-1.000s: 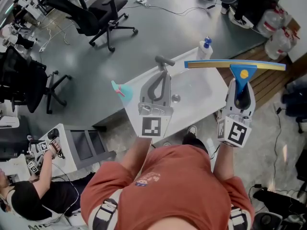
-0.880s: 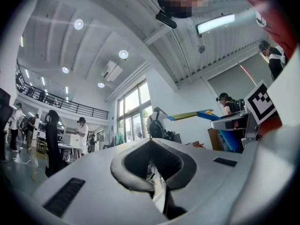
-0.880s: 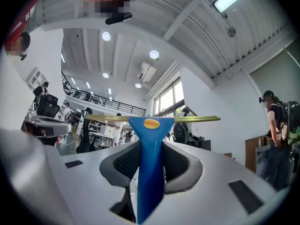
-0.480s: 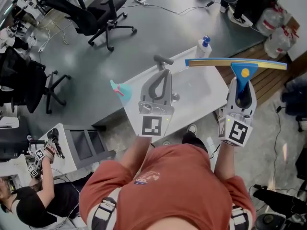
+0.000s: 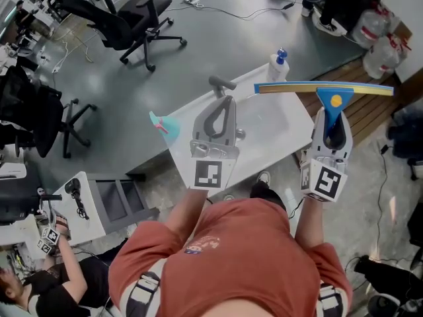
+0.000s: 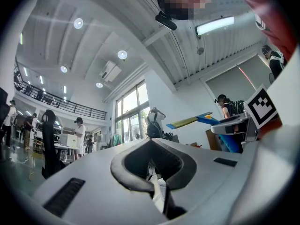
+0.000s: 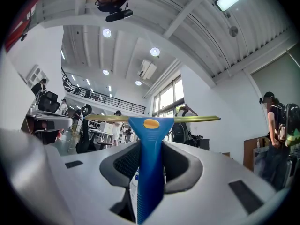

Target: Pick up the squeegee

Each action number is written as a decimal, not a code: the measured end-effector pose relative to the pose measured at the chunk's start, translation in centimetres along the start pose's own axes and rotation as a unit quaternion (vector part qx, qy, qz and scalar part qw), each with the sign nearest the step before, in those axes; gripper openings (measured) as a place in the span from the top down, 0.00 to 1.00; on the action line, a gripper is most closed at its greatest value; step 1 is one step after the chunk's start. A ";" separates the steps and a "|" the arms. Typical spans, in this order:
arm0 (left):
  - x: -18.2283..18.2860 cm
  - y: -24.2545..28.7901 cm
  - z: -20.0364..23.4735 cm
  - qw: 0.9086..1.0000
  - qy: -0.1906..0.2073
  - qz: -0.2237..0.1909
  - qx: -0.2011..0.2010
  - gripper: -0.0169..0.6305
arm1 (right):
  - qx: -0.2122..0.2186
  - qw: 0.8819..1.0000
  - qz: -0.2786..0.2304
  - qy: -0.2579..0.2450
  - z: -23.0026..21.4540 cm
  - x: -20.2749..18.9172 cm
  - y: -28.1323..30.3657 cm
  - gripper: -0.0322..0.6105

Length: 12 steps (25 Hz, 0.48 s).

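Note:
The squeegee (image 5: 333, 100) has a blue handle and a long yellow-edged blade held level, high above the table. My right gripper (image 5: 332, 125) is shut on its handle, and in the right gripper view the blue handle of the squeegee (image 7: 149, 149) stands upright between the jaws of my right gripper (image 7: 147, 175). My left gripper (image 5: 223, 86) is raised beside it on the left, shut and empty. In the left gripper view my left gripper (image 6: 152, 144) has its fingers meeting, and the squeegee (image 6: 194, 121) shows off to the right.
Below both grippers stands a white table (image 5: 268, 134) with a pump bottle (image 5: 278, 66) at its far corner and a teal object (image 5: 162, 125) at its left corner. Black office chairs (image 5: 135, 18) stand beyond, water jugs (image 5: 380, 41) at the right, and a seated person (image 5: 39, 289) at the lower left.
Both grippers and the squeegee have kept still. The seated person at the lower left has shifted down and left.

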<state>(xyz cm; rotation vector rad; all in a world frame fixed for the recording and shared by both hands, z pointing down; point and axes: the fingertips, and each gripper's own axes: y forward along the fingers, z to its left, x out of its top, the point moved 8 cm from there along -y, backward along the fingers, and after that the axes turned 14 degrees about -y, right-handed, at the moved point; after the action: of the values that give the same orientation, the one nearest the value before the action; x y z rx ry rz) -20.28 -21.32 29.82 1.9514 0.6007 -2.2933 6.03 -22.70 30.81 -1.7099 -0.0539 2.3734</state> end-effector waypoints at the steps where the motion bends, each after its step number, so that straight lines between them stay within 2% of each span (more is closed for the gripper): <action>1: 0.0 0.1 -0.1 1.000 -0.001 0.001 0.000 0.95 | 0.000 1.000 0.002 0.001 -0.1 -0.1 0.0 0.74; 12: -0.3 0.3 -0.4 1.000 0.001 0.002 -0.001 0.95 | 0.005 1.000 0.010 0.005 -0.4 -0.8 0.2 0.74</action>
<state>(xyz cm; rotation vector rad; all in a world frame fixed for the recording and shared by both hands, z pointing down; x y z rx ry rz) -19.73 -21.55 30.03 1.9523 0.5988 -2.2877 6.62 -23.09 31.37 -1.7252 -0.0230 2.3750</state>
